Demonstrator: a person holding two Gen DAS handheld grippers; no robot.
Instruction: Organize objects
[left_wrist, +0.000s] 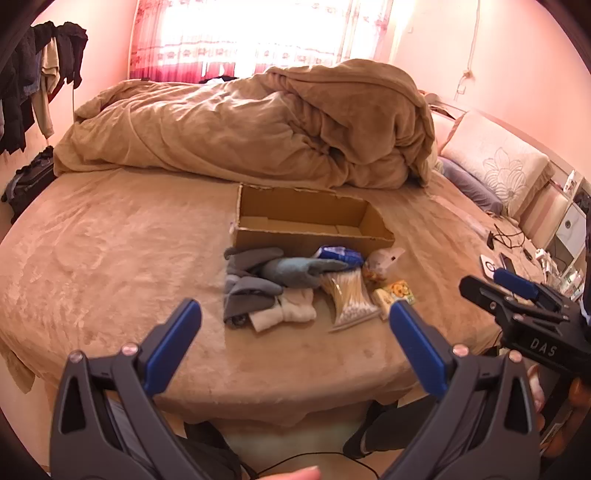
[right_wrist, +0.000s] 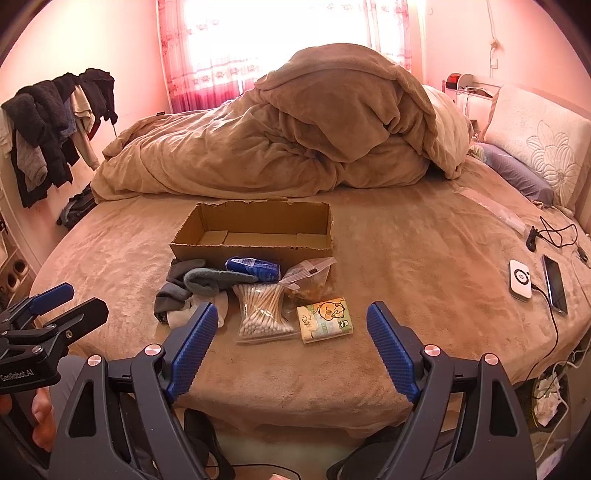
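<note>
Clear bag contents hard to make out; socks part-hidden behind right gripper's left finger. Left gripper jaws spread wide, holding nothing, touching nothing, level over near bed edge. Right gripper likewise released, empty, aimed forward. Just beyond right jaws: swab bag and tissue pack side by side. Past them, blue packet. Farther ahead, cardboard box open-topped, upright. Beyond box, heaped blanket. Far right of right jaws: phone.
</note>
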